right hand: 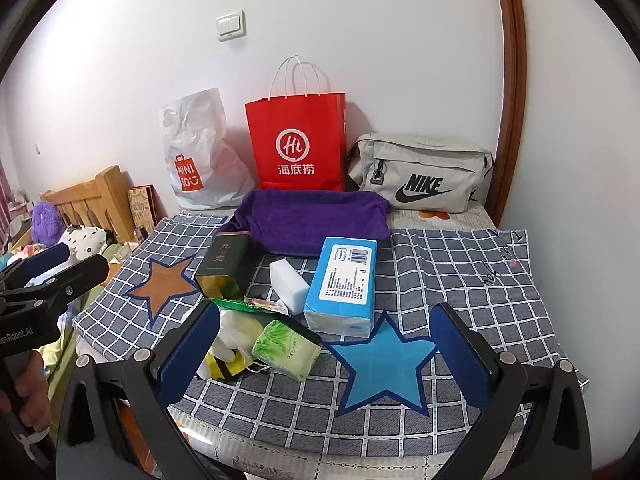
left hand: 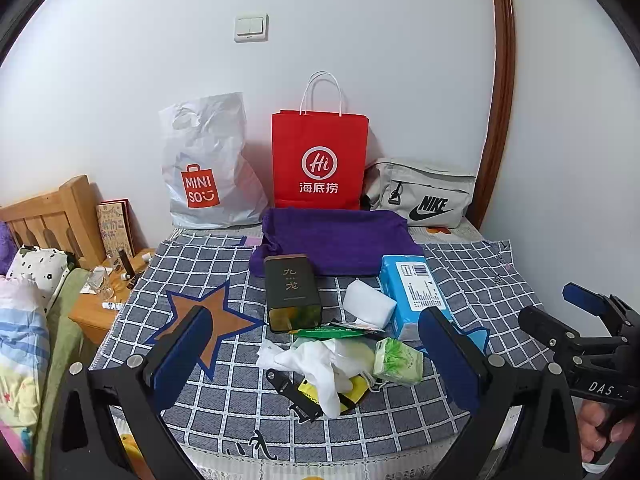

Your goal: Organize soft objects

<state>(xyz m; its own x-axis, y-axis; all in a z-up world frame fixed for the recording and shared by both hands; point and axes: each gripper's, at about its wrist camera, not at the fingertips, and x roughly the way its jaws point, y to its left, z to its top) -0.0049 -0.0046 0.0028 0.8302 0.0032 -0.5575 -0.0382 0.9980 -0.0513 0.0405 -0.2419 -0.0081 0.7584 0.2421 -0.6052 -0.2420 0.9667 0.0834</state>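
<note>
Both my grippers, left (left hand: 316,354) and right (right hand: 326,344), stand wide apart and empty. The green tissue pack (right hand: 286,354) lies just ahead between my right fingers; I'd close gently, squarely across it.

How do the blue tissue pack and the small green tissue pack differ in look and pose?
The blue tissue pack is clearly larger than the green tissue pack. The blue one carries a white printed label with a barcode; the green one shows a leafy print. The blue one lies flat on the checked cloth; the green one sits tilted against the clutter. Both are soft, wrapped and ungripped.
</note>
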